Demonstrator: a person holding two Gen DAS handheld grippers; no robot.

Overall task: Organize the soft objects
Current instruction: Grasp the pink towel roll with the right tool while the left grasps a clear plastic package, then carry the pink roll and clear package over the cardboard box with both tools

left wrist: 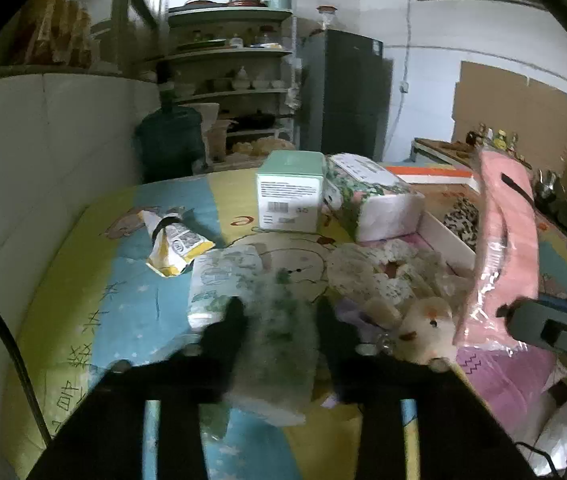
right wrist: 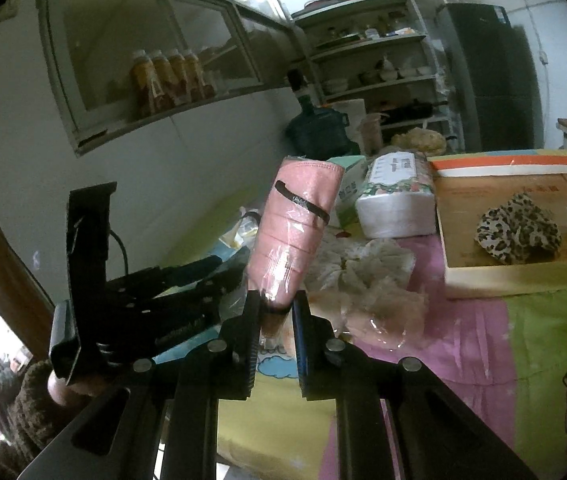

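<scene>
The right gripper (right wrist: pixel 276 312) is clenched on the lower end of a pink wrapped cloth pack (right wrist: pixel 295 228), which stands tilted above the cartoon-print bedspread (right wrist: pixel 543 328). The left gripper (left wrist: pixel 279 316) straddles a floral tissue pack (left wrist: pixel 235 276); blur hides whether it grips. Just right lie crumpled white cloths (left wrist: pixel 379 276) and a plush toy (left wrist: pixel 423 320). Farther off, a green box (left wrist: pixel 289 190) and a floral napkin block (right wrist: pixel 397 196) stand side by side, left of the tray (right wrist: pixel 511 280) holding a leopard-print cloth (right wrist: pixel 517 230).
</scene>
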